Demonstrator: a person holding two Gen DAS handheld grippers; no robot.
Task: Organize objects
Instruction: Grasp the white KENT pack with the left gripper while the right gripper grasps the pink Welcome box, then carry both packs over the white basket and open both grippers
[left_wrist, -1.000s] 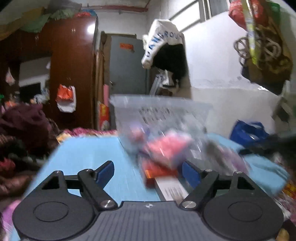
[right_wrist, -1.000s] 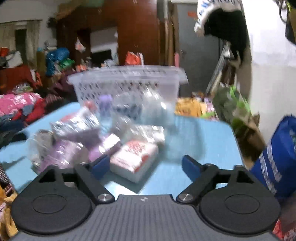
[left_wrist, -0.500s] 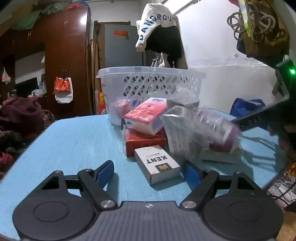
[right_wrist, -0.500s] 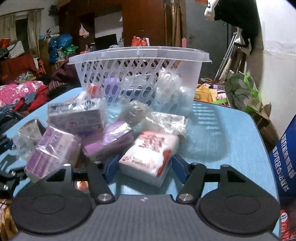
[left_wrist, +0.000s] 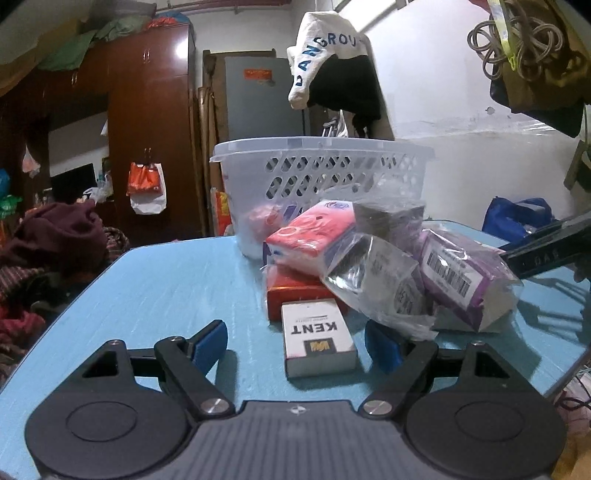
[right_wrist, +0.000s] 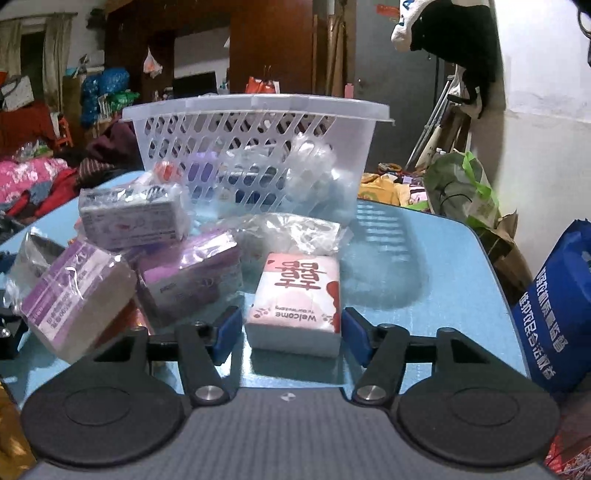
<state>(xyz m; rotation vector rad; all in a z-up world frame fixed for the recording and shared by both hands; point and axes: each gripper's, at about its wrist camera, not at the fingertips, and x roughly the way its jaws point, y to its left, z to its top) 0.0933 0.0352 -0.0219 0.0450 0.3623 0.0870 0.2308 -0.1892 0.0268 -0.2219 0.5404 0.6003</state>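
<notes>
We've got our right gripper (right_wrist: 291, 328) set low on the blue table (right_wrist: 424, 266), jaws spread a little wider than the white-and-red tissue pack (right_wrist: 295, 295) sitting right between the blue pads (right_wrist: 356, 336). They flank it on both sides, but we can't tell whether either pad is touching yet; nothing is lifted. It's a soft, squarish pack in glossy film, flat on the table, and we judge it should give a little under a squeeze.

Just beyond it stands the white lattice basket (right_wrist: 255, 107), rigid plastic with slotted walls, a few wrapped items already showing through. That looks like the destination, which would explain the loose pile crowded against its front: purple-wrapped packs (right_wrist: 188, 273) in crinkly clear film, stacked crookedly to the left of our fingers.

Over on our left gripper (left_wrist: 295, 343), jaws are wide open and empty, with the Kent cigarette box (left_wrist: 317, 339) lying flat between them, nearer the right pad. It's a hard-edged carton, lying just ahead of a red box (left_wrist: 295, 295) under a red tissue pack (left_wrist: 314, 232). Crinkled clear wrap (left_wrist: 376, 280) overhangs the right finger (left_wrist: 384, 347), and it could snag a closing grip.
</notes>
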